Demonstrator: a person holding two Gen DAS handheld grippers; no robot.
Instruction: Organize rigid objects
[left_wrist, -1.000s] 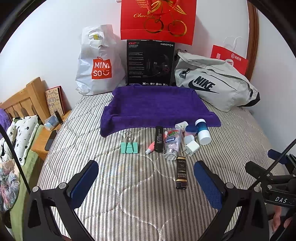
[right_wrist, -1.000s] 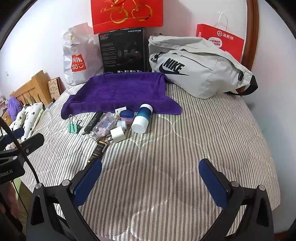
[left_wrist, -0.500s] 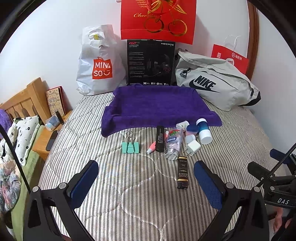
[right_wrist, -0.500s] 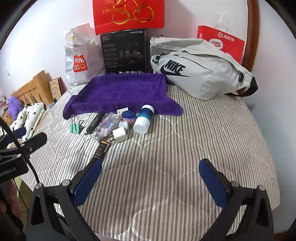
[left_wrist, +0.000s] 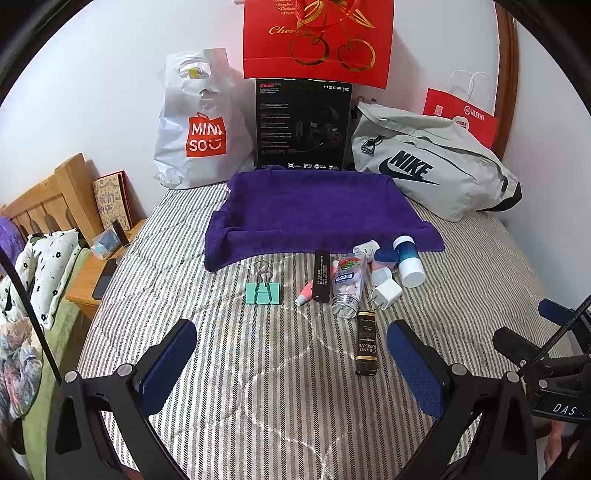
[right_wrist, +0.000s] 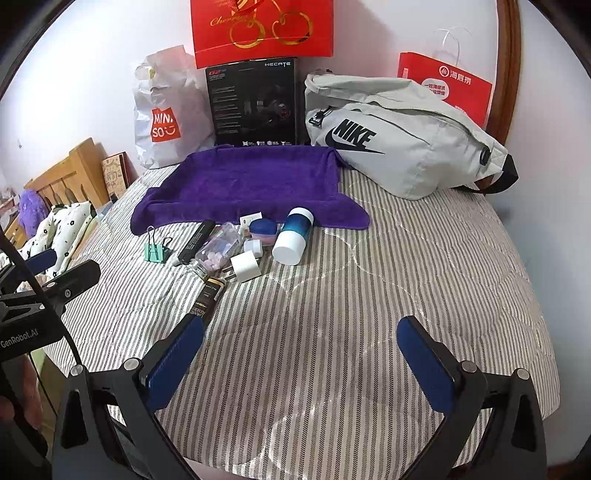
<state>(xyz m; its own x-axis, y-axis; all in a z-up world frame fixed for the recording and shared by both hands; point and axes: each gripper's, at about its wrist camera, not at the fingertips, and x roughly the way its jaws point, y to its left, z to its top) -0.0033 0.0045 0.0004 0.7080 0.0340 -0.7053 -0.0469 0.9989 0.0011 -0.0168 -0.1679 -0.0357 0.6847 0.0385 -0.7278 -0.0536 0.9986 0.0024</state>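
Hovering over the striped bedspread (left_wrist: 258, 369), the left gripper (left_wrist: 291, 354) and right gripper (right_wrist: 301, 350) are both seen with jaws spread wide and nothing between them. A clutter of small items is found just in front of the purple towel (left_wrist: 317, 210): a green binder clip (left_wrist: 263, 291), a black stick (left_wrist: 322, 275), a clear pill bottle (left_wrist: 349, 286), a white charger plug (left_wrist: 386, 293), a blue-and-white bottle (left_wrist: 406, 260), and a dark labelled bottle (left_wrist: 366, 343) nearest the left gripper. Behind the towel, a black box (left_wrist: 303, 125), white shopping bag (left_wrist: 195, 122) and grey Nike bag (left_wrist: 428, 162) are propped at the wall.
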